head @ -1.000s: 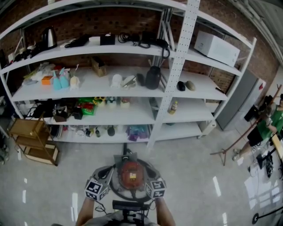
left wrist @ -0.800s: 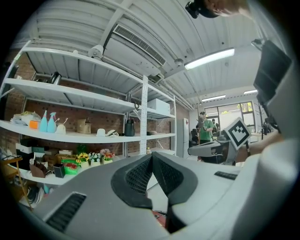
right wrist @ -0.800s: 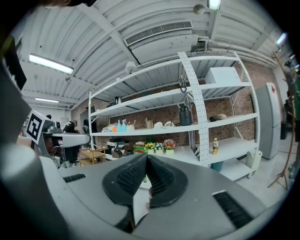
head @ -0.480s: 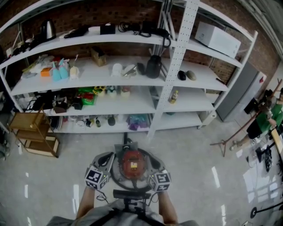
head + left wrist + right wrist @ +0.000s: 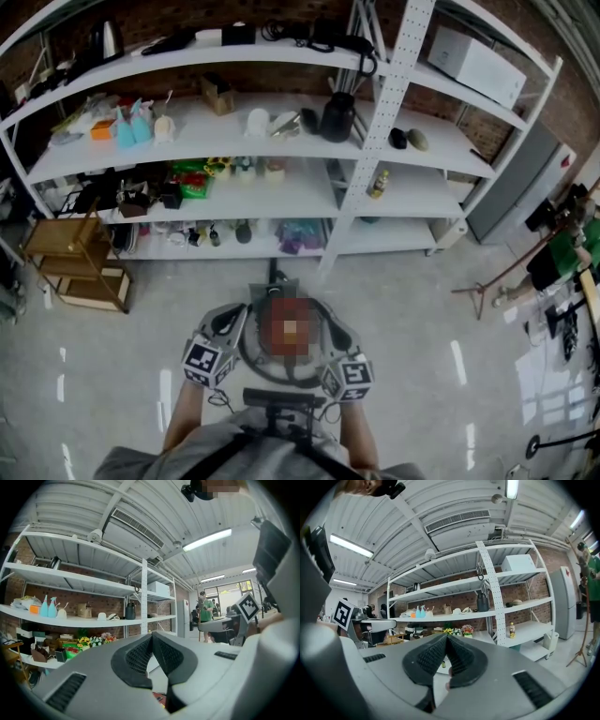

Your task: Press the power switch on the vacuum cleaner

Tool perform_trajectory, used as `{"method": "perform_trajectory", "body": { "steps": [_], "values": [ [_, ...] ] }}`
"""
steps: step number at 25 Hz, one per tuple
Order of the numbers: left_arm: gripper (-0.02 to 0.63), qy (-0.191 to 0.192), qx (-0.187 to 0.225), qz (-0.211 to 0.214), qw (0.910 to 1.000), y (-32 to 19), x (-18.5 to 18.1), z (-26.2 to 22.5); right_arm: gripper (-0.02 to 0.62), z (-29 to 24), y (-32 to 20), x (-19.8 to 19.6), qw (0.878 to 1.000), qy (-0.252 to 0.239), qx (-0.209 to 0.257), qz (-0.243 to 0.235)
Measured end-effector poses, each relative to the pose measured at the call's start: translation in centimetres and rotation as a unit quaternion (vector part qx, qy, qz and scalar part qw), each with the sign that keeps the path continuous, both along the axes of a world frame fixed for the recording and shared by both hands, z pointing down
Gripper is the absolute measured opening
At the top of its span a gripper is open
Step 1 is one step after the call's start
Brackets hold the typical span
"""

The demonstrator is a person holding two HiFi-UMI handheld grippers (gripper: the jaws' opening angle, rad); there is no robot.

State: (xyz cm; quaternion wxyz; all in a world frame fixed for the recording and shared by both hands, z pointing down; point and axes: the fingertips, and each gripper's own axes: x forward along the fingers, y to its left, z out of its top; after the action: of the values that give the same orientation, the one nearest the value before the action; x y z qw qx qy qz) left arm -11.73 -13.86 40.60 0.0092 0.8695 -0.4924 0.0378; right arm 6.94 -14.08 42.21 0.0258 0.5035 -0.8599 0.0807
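Observation:
In the head view a round red vacuum cleaner [image 5: 289, 330], ringed by a dark hose, stands on the grey floor right below me; a mosaic patch covers its top, so no switch shows. My left gripper [image 5: 232, 317] sits close by its left side and my right gripper [image 5: 332, 319] close by its right side. Seen along its own jaws, the left gripper [image 5: 152, 634] has its pads together at the tip with nothing between them, and a sliver of the red vacuum cleaner [image 5: 159, 699] shows below. The right gripper [image 5: 446, 637] is likewise shut and empty.
A tall white shelving unit [image 5: 370, 141] full of bottles, kettles and boxes stands ahead. A wooden cart [image 5: 70, 267] is at the left. A person in green [image 5: 562, 258] and a leaning stand [image 5: 497, 281] are at the right. A dark handle [image 5: 279, 398] lies near my body.
The head view has shifted, so the shelves and vacuum cleaner sit differently in frame. Both grippers stay shut on either side of the vacuum cleaner, the right one a little farther right.

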Motion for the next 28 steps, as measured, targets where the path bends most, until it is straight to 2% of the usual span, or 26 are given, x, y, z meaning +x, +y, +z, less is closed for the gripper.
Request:
{"method": "perform_trajectory", "body": {
  "steps": [28],
  "values": [
    [0.008,0.004,0.002,-0.009,1.0,1.3,-0.6,-0.4,0.011,-0.8,1.9,-0.9,1.0,0.01,-0.003,-0.002]
  ]
}}
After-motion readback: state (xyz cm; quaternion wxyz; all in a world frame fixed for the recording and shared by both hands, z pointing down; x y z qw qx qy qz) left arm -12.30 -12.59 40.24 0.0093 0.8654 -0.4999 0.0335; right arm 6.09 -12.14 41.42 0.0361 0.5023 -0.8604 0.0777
